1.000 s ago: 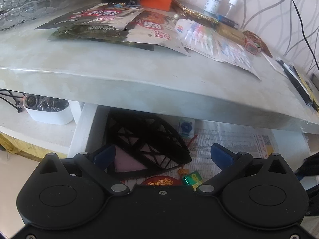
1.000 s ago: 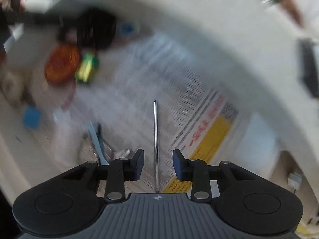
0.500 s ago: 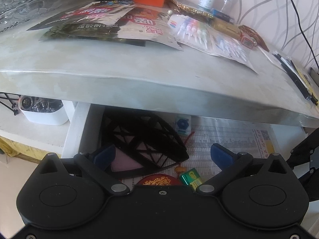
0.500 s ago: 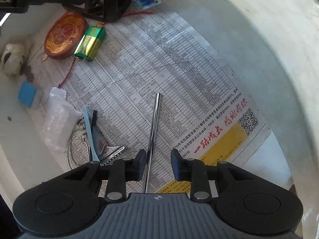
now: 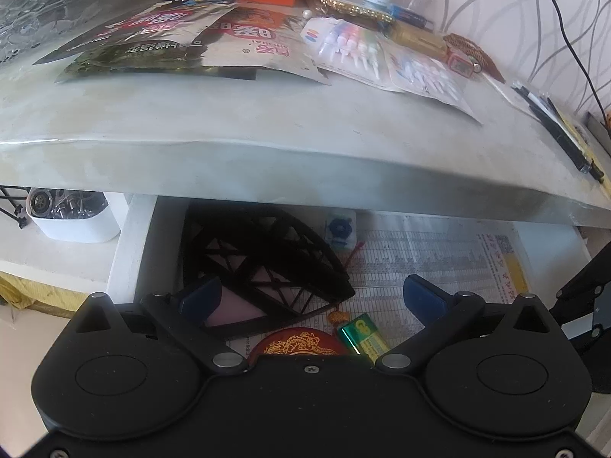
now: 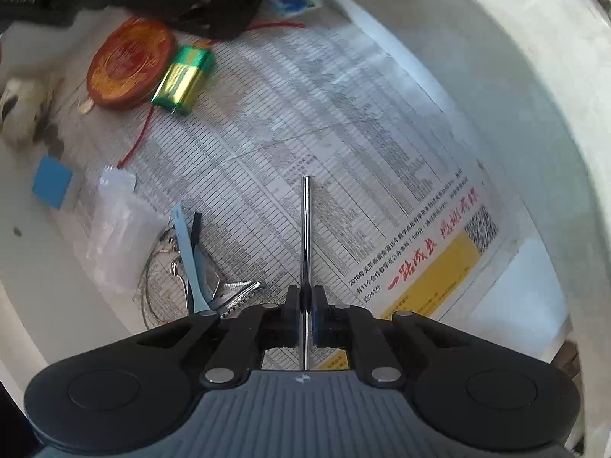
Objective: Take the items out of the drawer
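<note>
One thin metal rod (image 6: 306,229) lies on the printed paper (image 6: 343,145) lining the drawer (image 6: 496,87), and the right tool (image 6: 305,309) is closing on its near end, pads at or almost on the steel. It looks stiff, light and slick, so an end grip may let it swivel or slip; nearer the middle would hold truer. Beside it, the left tool (image 5: 311,295) hangs over the drawer, spread wide and empty.

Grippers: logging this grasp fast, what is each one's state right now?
Left gripper: open, holding nothing, above the drawer.
Right gripper: jaws closing on the metal rod, pads pressing it.
</note>
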`<move>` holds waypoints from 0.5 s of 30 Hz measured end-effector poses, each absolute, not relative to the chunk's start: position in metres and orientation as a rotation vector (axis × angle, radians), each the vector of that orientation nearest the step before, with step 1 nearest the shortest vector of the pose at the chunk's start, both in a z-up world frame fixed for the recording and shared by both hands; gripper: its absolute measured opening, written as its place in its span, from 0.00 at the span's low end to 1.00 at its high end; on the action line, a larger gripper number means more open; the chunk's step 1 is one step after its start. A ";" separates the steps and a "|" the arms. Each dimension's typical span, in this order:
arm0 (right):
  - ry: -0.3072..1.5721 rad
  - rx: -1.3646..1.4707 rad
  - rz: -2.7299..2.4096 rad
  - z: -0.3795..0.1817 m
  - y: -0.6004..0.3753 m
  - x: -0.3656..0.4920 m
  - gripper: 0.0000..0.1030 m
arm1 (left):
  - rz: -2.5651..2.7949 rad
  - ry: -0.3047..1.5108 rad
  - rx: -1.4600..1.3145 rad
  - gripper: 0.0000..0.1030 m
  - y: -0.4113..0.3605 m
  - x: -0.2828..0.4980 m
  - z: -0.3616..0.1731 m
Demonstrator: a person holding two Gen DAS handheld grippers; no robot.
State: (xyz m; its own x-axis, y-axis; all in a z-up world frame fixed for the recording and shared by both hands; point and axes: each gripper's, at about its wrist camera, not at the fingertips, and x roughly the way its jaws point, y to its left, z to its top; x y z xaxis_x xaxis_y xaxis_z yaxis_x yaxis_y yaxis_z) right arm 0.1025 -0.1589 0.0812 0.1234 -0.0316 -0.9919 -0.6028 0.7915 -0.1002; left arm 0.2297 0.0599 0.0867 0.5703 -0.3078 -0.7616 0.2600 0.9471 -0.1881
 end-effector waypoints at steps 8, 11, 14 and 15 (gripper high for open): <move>1.334 -0.382 0.400 0.084 -0.177 0.081 0.07 | -0.325 0.913 -0.027 1.00 0.057 0.230 0.085; 1.292 -0.335 0.387 0.096 -0.183 0.073 0.07 | -0.322 0.916 -0.015 1.00 0.055 0.230 0.085; 1.239 -0.297 0.374 0.116 -0.189 0.072 0.06 | -0.319 0.919 -0.007 1.00 0.054 0.230 0.084; 1.221 -0.287 0.370 0.123 -0.191 0.072 0.06 | -0.319 0.919 -0.006 1.00 0.054 0.230 0.084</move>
